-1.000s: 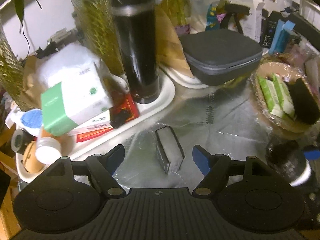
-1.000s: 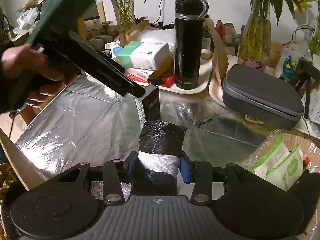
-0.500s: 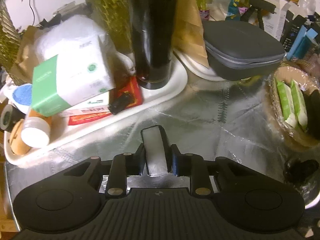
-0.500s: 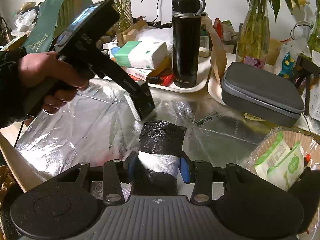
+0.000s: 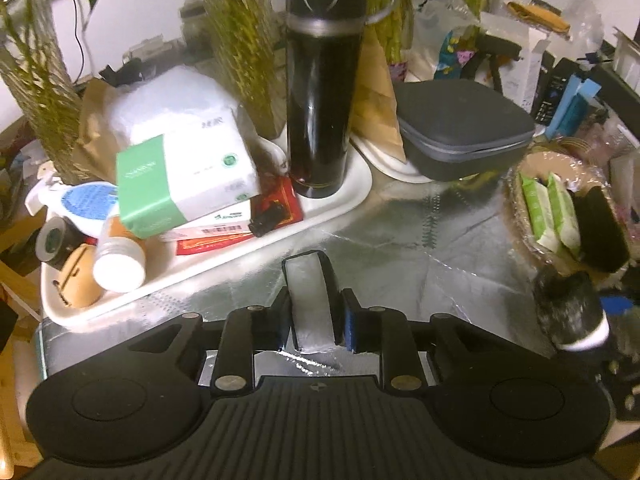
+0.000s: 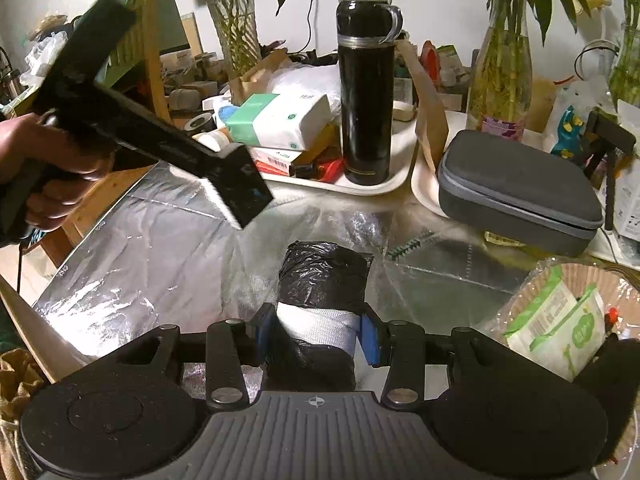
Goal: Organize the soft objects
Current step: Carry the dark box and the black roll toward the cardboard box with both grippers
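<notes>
My left gripper point(image 5: 314, 324) is shut on a small black packet with a white face point(image 5: 310, 300) and holds it off the silvery tabletop point(image 5: 420, 264). From the right wrist view, that packet point(image 6: 244, 192) hangs in the air at the left gripper's tip, with a hand behind it. My right gripper point(image 6: 318, 334) is shut on a roll of black plastic bags with a white band point(image 6: 324, 276), low over the table. At the right stands a wicker basket point(image 6: 580, 272) holding green wipe packs point(image 6: 560, 320) and a black sponge point(image 5: 596, 232).
A white tray point(image 5: 332, 208) at the back left carries a tall black flask point(image 5: 324, 96), a green and white tissue pack point(image 5: 184, 176) and several small items. A grey zip case point(image 5: 460, 128) sits behind the basket. Vases with plants line the back.
The left gripper's jaws went from wide open around the packet to shut on it, then lifted it off the table. The right gripper and its roll stayed still.
</notes>
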Demonstrator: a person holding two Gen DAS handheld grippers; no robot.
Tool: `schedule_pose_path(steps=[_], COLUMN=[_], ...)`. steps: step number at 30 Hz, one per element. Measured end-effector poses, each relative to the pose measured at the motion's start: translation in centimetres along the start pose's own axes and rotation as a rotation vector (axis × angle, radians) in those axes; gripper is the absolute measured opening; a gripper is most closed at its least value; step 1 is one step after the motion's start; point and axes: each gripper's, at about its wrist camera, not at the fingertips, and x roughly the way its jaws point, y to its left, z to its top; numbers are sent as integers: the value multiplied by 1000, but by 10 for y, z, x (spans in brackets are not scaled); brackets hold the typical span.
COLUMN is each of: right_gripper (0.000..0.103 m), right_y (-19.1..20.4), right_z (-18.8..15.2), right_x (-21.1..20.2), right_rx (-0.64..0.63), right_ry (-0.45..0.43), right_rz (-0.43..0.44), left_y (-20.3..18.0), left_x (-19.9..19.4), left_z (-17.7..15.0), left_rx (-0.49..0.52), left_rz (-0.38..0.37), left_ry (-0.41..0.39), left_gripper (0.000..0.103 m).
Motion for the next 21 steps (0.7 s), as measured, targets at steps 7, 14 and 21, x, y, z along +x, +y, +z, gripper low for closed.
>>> schedule_pose_path(steps=[7, 14, 21], right_gripper=[47, 47, 47], right_y=[7, 22, 36], right_z=[9, 14, 19], right_x=[-22, -44, -67], right_rx=[-27, -60, -70], right_ry=[-20, -30, -41], right_rz=[2, 10, 39], left_y=[4, 8, 8], left_x=[-27, -60, -94], left_z=[-10, -21, -34], left_rx=[5, -5, -7], left_rz=[5, 14, 20], left_ry=[-34, -71, -97], left_gripper=[25, 25, 25])
